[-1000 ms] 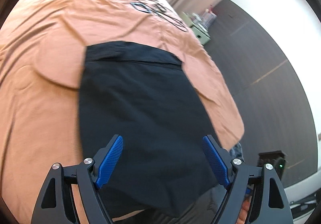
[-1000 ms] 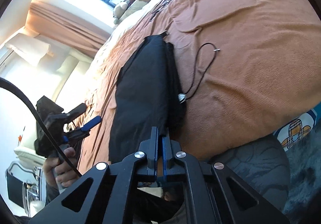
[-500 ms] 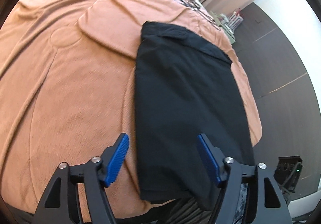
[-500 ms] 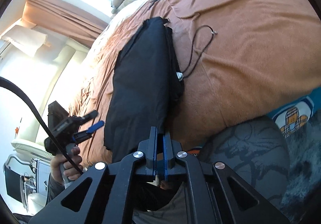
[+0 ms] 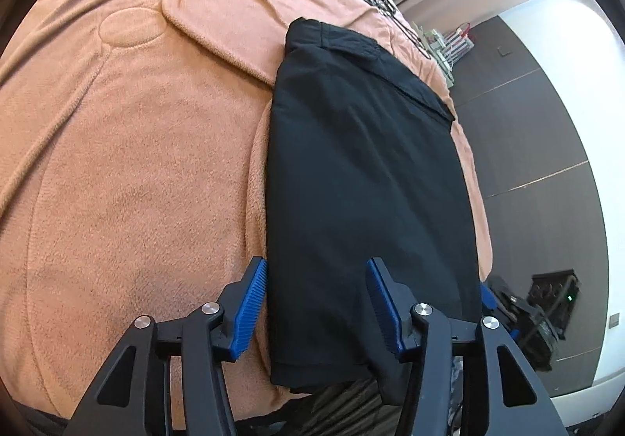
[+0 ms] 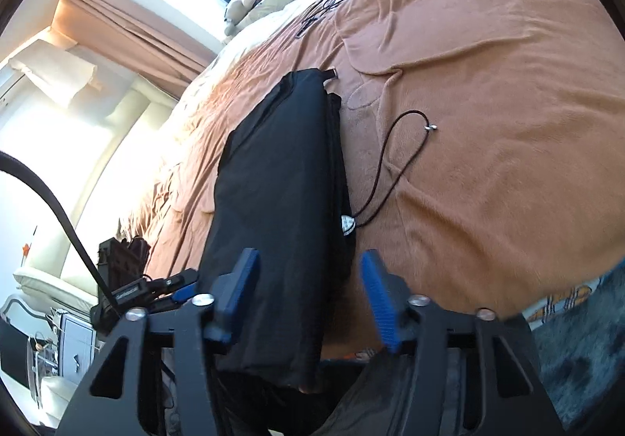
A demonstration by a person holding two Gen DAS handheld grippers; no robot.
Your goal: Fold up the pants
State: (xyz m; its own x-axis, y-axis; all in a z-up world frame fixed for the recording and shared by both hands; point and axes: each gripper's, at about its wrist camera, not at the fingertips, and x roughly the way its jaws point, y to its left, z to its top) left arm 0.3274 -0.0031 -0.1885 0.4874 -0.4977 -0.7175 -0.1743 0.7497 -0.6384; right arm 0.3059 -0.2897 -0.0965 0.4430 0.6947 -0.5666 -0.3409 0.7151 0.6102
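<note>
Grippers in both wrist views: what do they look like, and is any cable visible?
Both match. The left gripper and right gripper have matte black angular frames with triangular cut-outs and silver round screw heads. Each finger carries a blue ribbed pad. In the right wrist view a thick black cable curves down to the other gripper's black body. No sleeve shows.

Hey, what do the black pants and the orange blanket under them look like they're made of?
Pants: likely a thin woven fabric, matte and smooth; it lies flat with crisp edges and little sheen. A cord with metal-looking tips trails from them.
Blanket: probably plush fleece; the surface looks fuzzy and napped, with soft stitched ridges and rounded folds.
</note>
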